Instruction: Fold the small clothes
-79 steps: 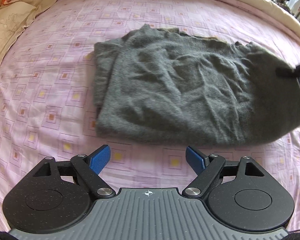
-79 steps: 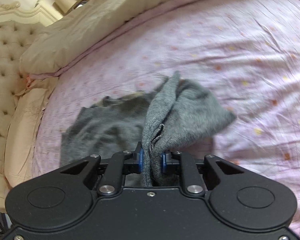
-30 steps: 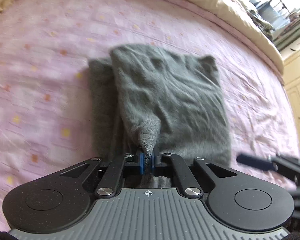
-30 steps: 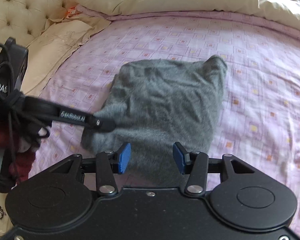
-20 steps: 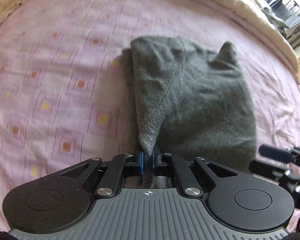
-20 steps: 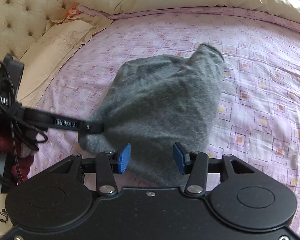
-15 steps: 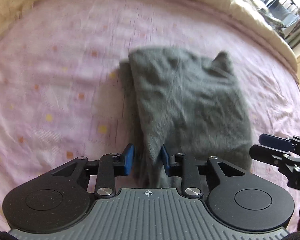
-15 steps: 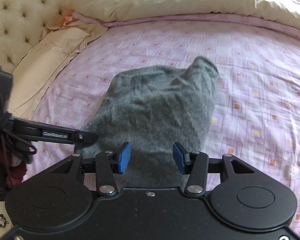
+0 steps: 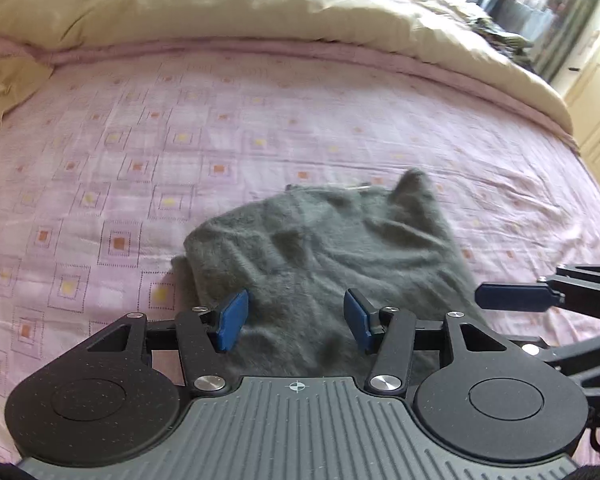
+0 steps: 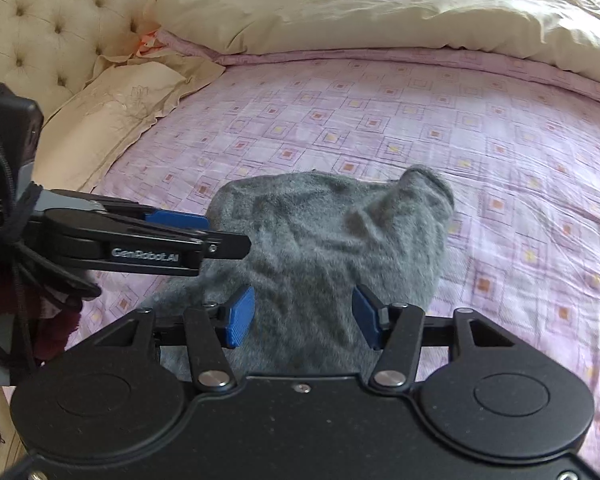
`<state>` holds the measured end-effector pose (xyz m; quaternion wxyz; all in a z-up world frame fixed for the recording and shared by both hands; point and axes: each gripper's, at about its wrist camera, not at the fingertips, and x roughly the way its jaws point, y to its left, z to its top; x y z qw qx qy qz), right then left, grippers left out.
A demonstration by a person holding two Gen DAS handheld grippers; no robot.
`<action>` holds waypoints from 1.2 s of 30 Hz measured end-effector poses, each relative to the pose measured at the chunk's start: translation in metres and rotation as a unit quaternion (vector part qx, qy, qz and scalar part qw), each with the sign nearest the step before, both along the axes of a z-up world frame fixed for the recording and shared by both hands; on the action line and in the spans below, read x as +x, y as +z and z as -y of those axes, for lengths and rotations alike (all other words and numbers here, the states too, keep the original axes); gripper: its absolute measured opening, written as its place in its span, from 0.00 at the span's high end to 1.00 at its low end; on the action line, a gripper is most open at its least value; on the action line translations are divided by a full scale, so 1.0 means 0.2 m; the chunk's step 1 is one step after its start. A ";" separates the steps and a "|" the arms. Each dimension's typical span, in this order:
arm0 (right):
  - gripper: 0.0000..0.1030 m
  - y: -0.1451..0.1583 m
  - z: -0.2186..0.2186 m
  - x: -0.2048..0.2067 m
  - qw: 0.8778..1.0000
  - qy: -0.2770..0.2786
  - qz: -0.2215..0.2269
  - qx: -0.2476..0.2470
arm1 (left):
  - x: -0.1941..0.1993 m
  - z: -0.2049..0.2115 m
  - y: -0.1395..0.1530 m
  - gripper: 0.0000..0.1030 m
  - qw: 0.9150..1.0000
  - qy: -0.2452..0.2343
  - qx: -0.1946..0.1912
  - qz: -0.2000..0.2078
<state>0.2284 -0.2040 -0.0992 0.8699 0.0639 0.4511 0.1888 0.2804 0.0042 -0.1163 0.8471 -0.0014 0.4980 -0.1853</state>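
The grey garment (image 9: 328, 256) lies folded into a rough rectangle on the pink sheet (image 9: 140, 152), straight ahead of and partly under both tools. The left gripper (image 9: 296, 320) has its blue pads spread wide with nothing between them, hovering over the near edge of the cloth; the right gripper (image 10: 304, 316) is likewise spread and empty, over the same near edge but further to the right. In the right view the left tool's fingers reach in from the left, just over the cloth's left border. The fold looks close to done, so the step in hand reads as tidying or making one last fold. To do it well, note the raised lump at the far right corner (image 10: 424, 184), which stands up instead of lying flat; it wants pressing down or tucking before any further fold, or it will make the bundle lopsided. The left border shows an under-layer peeping out beside the top one, so the edges are not quite flush. For another fold, each tool should take one near corner, pinching all layers together and not only the top one, then carry both corners forward at an even pace to meet the far edge. The knit looks soft and limp, so a shallow grip may slip.
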 end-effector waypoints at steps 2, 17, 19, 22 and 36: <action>0.41 -0.04 0.00 0.08 1.000 0.004 -0.008 0.000 | 0.05 -0.03 -0.06 0.50 1.000 0.020 0.016 -0.013; 0.35 -0.17 0.28 0.43 0.991 -0.124 -0.037 -0.027 | 0.04 -0.24 -0.08 0.32 0.996 0.076 -0.031 -0.031; 0.29 -0.14 0.32 0.38 0.991 -0.127 -0.030 -0.010 | 0.01 -0.29 -0.04 0.31 0.994 0.092 -0.047 -0.021; 0.25 -0.13 0.38 0.27 0.991 -0.131 -0.031 0.017 | -0.04 -0.38 0.01 0.29 0.990 0.110 -0.085 -0.032; 0.19 -0.24 0.35 0.06 0.986 -0.113 -0.079 0.095 | -0.34 -0.32 -0.14 0.24 0.984 0.058 -0.122 -0.113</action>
